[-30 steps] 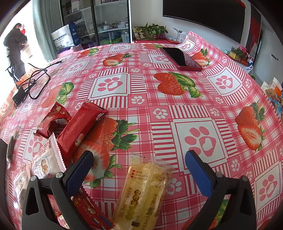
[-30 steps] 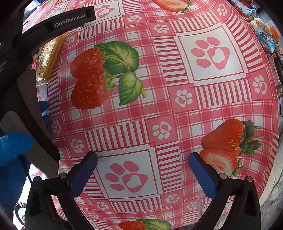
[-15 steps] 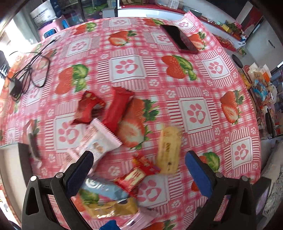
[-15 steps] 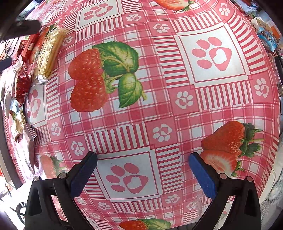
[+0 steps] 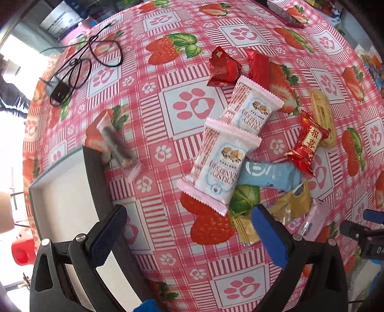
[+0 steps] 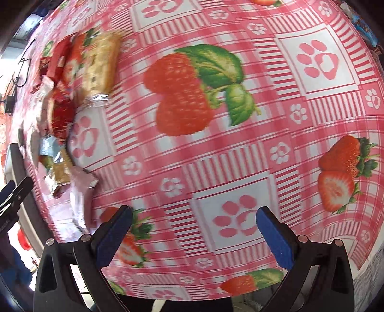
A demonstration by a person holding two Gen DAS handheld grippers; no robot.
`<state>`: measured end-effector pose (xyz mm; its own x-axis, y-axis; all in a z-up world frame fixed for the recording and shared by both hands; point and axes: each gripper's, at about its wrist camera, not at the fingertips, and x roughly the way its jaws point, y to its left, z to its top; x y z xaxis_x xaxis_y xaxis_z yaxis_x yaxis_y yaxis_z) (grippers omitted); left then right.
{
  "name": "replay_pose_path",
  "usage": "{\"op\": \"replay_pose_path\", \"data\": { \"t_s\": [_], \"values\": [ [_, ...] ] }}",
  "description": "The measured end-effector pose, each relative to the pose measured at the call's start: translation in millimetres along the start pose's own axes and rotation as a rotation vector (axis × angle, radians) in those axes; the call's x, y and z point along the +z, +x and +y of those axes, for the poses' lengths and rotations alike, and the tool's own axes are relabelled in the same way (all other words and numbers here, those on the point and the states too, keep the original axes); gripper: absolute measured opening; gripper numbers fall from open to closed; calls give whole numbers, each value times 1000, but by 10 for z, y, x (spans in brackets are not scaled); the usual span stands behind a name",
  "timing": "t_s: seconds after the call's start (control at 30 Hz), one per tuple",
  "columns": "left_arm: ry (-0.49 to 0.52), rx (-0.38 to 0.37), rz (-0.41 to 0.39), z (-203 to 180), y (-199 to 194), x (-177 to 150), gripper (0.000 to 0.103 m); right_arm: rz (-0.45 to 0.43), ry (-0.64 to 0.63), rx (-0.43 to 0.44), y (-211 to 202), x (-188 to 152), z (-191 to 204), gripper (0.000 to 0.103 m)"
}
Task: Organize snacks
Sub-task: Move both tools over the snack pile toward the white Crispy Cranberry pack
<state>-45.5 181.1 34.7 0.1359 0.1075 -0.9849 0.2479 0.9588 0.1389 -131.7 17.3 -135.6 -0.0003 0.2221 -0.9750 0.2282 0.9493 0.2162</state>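
Observation:
Several wrapped snacks lie scattered on the strawberry tablecloth: a double pink-and-white cracker pack (image 5: 228,148), two red packs (image 5: 223,67), a yellow bar (image 5: 321,115), a red pack with gold characters (image 5: 309,144), a light blue pack (image 5: 268,175), a gold pack (image 5: 290,204) and a clear pack with a dark bar (image 5: 117,146). My left gripper (image 5: 189,237) hovers open above the near edge of the pile, holding nothing. My right gripper (image 6: 195,237) is open over bare cloth, with the yellow bar (image 6: 100,64) and the other snacks at its far left.
A white tray with a dark rim (image 5: 64,192) sits at the table's left edge, beside the left gripper. A black cable and adapter (image 5: 72,69) lie at the far left. A dark phone (image 5: 288,16) rests at the far end. The table edge (image 6: 360,264) runs near the right gripper.
The left gripper has pulled back, risen and swung left, so the whole snack pile and the tray now show. The right gripper has shifted slightly, bringing the snacks into its left side.

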Motion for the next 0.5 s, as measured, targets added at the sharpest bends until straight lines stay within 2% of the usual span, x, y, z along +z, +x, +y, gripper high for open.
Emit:
{"op": "replay_pose_path", "data": {
  "t_s": [0.17,0.23,0.3,0.5],
  "values": [
    [90,24,2,-48,152,233,103,16,-30,38,29,9,490,103],
    [88,20,16,-17,229,293,103,16,-45,15,72,35,638,103],
    [54,-8,14,35,235,354,103,23,-79,-43,94,70,769,103],
    [58,-65,13,30,277,530,103,24,-85,-47,92,55,728,103]
  ]
}}
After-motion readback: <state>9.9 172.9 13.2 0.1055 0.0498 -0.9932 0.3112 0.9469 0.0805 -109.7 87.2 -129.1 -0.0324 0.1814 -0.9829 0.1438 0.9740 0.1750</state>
